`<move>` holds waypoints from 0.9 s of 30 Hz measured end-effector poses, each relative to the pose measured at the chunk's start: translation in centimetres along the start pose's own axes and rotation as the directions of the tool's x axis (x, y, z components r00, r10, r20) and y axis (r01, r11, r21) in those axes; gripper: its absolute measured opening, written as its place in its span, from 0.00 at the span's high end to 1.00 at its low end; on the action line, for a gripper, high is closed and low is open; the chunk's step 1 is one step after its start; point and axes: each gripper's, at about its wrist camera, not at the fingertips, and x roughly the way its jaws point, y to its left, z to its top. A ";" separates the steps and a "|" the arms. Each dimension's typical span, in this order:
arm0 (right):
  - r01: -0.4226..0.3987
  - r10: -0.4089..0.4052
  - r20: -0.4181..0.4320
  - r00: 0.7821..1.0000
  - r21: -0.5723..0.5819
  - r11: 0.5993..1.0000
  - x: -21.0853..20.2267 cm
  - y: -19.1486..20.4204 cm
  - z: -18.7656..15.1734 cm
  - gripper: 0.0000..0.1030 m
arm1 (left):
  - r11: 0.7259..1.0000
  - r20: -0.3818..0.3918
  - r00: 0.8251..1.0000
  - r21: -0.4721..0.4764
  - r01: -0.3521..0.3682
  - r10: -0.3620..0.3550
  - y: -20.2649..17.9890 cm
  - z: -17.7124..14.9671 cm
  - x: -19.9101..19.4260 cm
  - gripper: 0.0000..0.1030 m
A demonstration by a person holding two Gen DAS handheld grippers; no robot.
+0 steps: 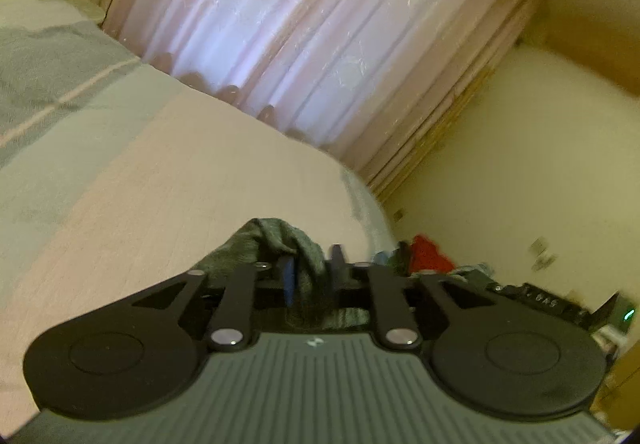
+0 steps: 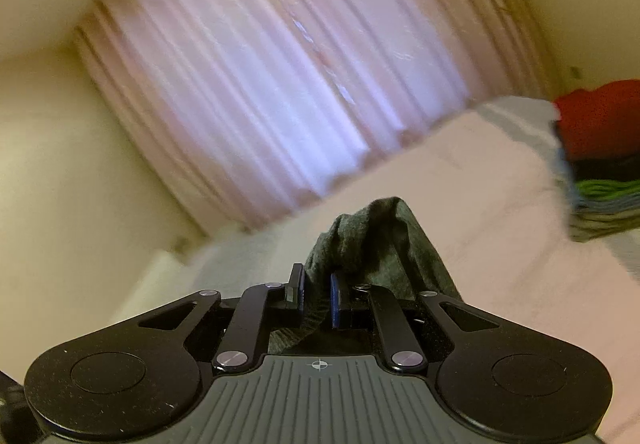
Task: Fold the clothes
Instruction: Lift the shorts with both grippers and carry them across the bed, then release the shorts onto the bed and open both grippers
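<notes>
**Grey-green garment clamped by both grippers above a bed**

1. Left gripper (image 1: pixel 312 268): fingers drawn together on a bunched fold of the grey-green garment (image 1: pixel 276 240). The cloth rises in a hump just past the fingertips and runs back between the fingers toward the gripper body.

2. Right gripper (image 2: pixel 317 294): likewise clamped on the garment (image 2: pixel 380 240), which passes between the fingers, peaks just ahead of them and drapes off to the right over the linkage.

3. Bed (image 1: pixel 160 180): pale pink quilted cover lying beneath and beyond both grippers; nothing stands between the fingers and the cloth.

4. Stack of folded clothes (image 2: pixel 600 164): red on top, then dark, green and grey layers, resting at the bed's right edge in the right wrist view. The left wrist view shows only a blurred red item (image 1: pixel 430 252) beyond the bed's corner.

5. Grey blanket with a pale stripe (image 1: pixel 44 84): at the far left of the bed, left wrist view only.

6. Pink pleated curtain (image 1: pixel 300 36): behind the bed's far edge, seen in both views; cream walls on either side.
</notes>
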 end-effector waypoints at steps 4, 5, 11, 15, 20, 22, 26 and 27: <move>0.109 -0.109 -0.018 0.994 0.006 0.994 -0.2 -0.5 -0.9 0.19 | 0.981 -0.075 0.982 0.105 -0.165 0.173 -1.0 -0.4 3.8 0.58; 0.124 -0.124 -0.022 0.992 0.003 0.992 -0.4 -0.6 -1.2 0.19 | 0.976 -0.095 0.976 0.117 -0.184 0.195 -0.8 -0.8 4.5 0.58; 0.229 -0.223 -0.171 0.960 0.017 0.973 -1.7 -2.9 -5.2 0.19 | 0.966 -0.256 0.932 0.092 -0.241 0.257 2.9 -4.6 4.2 0.58; 0.311 -0.311 -0.263 0.913 -0.042 0.949 -2.5 -3.1 -8.4 0.19 | 0.949 -0.337 0.888 0.147 -0.279 0.314 4.2 -6.8 2.3 0.58; 0.360 -0.369 -0.341 0.864 -0.092 0.928 -2.3 -1.8 -11.6 0.19 | 0.922 -0.353 0.860 0.262 -0.286 0.368 3.9 -8.2 1.0 0.58; 0.368 -0.379 -0.359 0.853 -0.102 0.924 -2.1 -1.0 -12.7 0.19 | 0.913 -0.341 0.863 0.303 -0.273 0.372 3.3 -8.3 0.4 0.58; 0.382 -0.398 -0.393 0.829 -0.121 0.916 -1.7 0.6 -14.7 0.19 | 0.903 -0.330 0.872 0.358 -0.239 0.361 2.5 -8.8 -0.8 0.56; 0.385 -0.402 -0.401 0.823 -0.126 0.914 -1.6 1.0 -15.2 0.19 | 0.901 -0.332 0.872 0.367 -0.233 0.360 2.4 -9.0 -0.9 0.56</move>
